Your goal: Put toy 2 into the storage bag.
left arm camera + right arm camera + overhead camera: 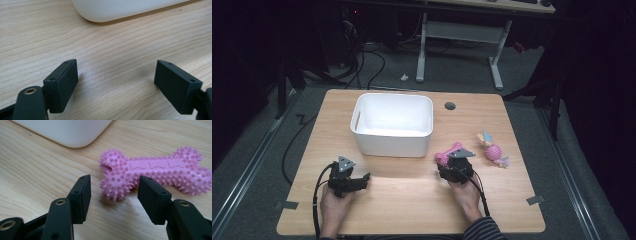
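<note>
A pink spiked bone toy [448,153] is seen in the high view on the desk [412,200], right of centre toward the near edge, just beside the near right corner of a white bin [393,125]. The right gripper [455,167] is held directly behind it from the near side. In the right gripper view the bone [152,173] is shown lying flat on the wood, its knobbed end reaching between the two black jaws. The jaws are half spread, and their pads are not seen pressing on the toy. The bin's rounded corner [72,132] is shown just beyond.

A pink ball toy [493,151] with trailing ends is seen near the right edge in the high view.

The left gripper [347,177] is held low near the near left part of the desk, pointed toward the bin. In the left gripper view its jaws are spread wide over bare wood, with the bin's base [125,10] ahead.

Both hands are rested on the desk, forearms entering from the near edge.
</note>
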